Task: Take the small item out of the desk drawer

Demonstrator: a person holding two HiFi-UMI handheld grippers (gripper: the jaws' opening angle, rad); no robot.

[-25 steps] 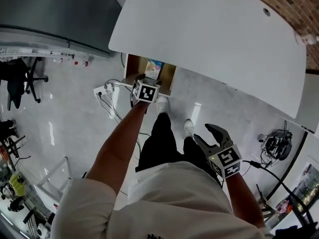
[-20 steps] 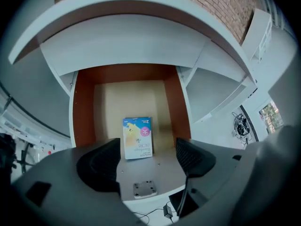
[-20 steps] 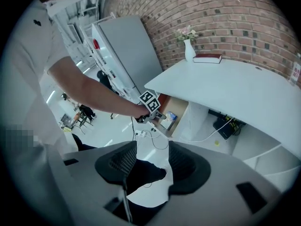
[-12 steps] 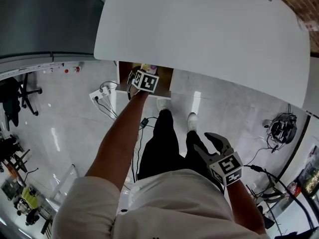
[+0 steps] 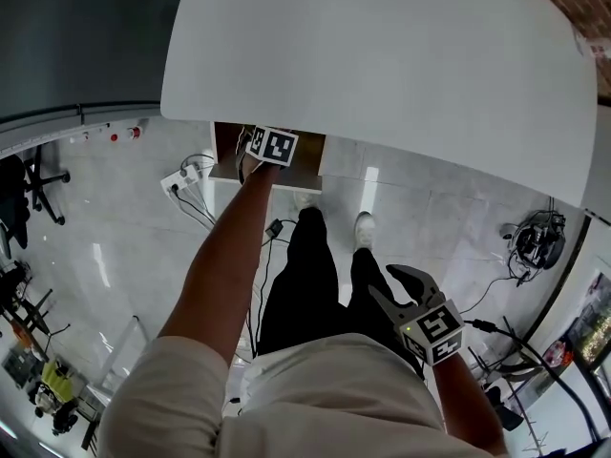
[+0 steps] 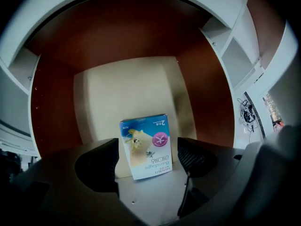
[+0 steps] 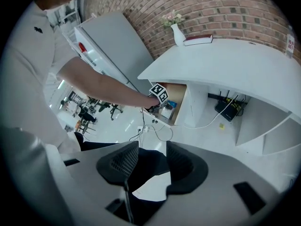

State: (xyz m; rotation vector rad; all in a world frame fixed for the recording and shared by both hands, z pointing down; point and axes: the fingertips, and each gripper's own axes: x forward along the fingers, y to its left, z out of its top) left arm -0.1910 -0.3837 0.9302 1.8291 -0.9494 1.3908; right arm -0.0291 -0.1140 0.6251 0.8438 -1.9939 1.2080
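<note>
A small blue and white box (image 6: 146,147) stands upright on the pale floor of the open wooden drawer (image 6: 127,88). My left gripper (image 6: 148,161) reaches into the drawer with the box between its jaws, which are opening; a gap shows on each side of the box. In the head view the left gripper (image 5: 270,146) sits at the drawer (image 5: 307,157) under the desk's edge, and the box is hidden. My right gripper (image 5: 387,284) hangs by the person's right leg, jaws closing on nothing. The right gripper view shows its jaws (image 7: 153,161) empty and the box (image 7: 170,105) far off.
The white desk top (image 5: 382,55) overhangs the drawer. A power strip with cables (image 5: 183,175) lies on the floor left of it. The person's shoes (image 5: 363,227) stand in front. A vase and a book (image 7: 188,37) sit on the desk; a grey cabinet (image 7: 113,46) stands behind.
My left gripper has gone further into the drawer, under the desk's edge, and the box has dropped out of the head view. The right gripper has stayed by the leg.
</note>
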